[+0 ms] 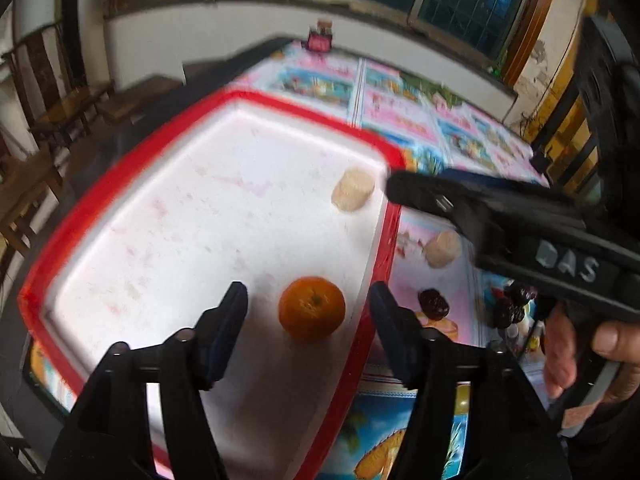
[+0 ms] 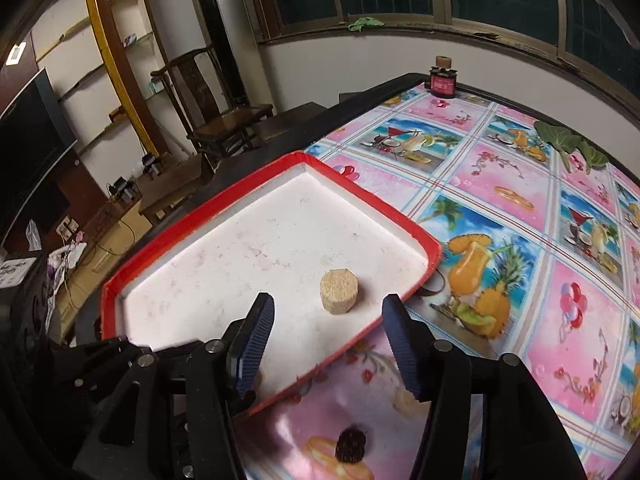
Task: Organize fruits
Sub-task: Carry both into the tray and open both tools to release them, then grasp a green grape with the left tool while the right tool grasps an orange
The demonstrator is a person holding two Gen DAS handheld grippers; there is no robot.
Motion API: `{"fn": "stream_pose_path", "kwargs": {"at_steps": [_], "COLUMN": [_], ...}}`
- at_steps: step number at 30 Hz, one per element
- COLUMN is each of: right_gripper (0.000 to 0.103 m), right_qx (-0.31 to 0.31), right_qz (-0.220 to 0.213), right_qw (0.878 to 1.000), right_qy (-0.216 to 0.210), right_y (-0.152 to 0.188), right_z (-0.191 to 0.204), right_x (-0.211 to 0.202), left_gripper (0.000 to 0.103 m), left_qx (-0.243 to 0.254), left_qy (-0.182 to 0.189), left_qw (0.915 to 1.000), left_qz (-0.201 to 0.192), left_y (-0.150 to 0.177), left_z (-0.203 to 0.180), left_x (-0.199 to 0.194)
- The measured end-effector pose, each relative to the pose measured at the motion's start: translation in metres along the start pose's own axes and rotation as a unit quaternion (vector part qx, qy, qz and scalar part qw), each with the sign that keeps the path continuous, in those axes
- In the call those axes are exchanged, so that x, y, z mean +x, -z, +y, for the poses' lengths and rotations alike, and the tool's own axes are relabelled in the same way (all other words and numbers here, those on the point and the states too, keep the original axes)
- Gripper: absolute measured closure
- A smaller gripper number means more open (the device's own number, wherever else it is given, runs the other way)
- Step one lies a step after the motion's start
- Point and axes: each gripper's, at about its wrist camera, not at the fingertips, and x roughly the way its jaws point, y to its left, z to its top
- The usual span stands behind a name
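The orange [image 1: 311,307] and pale cake [image 2: 339,292] lie released in the red-rimmed tray [image 2: 280,160] between spread, empty left gripper [image 1: 308,320] and right gripper [image 2: 328,336] fingers; the dark dried fruit [image 1: 433,303] outside is judged to be fetched next.

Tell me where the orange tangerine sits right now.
In the left wrist view, the round orange tangerine rests inside the red-rimmed white tray, near its right rim, apart from the beige puck-shaped cake.

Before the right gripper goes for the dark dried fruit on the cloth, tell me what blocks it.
Nothing visible does. The dark dried fruit lies on bare tablecloth below the open right gripper, outside the red tray.
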Motion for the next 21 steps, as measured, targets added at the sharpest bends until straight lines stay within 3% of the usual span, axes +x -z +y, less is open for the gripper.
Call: {"fn": "stream_pose_path", "kwargs": {"at_steps": [5, 13, 21], "right_gripper": [0.038, 0.034, 0.03], "right_qx": [0.014, 0.071, 0.105], "right_qz": [-0.022, -0.03, -0.025], "right_qw": [1.0, 0.997, 0.994], "right_qy": [-0.001, 0.005, 0.01], "right_y": [0.019, 0.07, 0.112], "right_z": [-0.011, -0.046, -0.065], "right_x": [-0.039, -0.095, -0.12], "left_gripper": [0.034, 0.034, 0.032], "left_qx": [0.012, 0.037, 0.076], "left_qy": [-0.009, 0.021, 0.046], "left_qw": [0.9997, 0.999, 0.996], "left_qz": [-0.021, -0.016, 0.002], "left_y": [0.002, 0.015, 0.036], "left_z": [-0.007, -0.036, -0.065], "left_x": [-0.019, -0.035, -0.045]}}
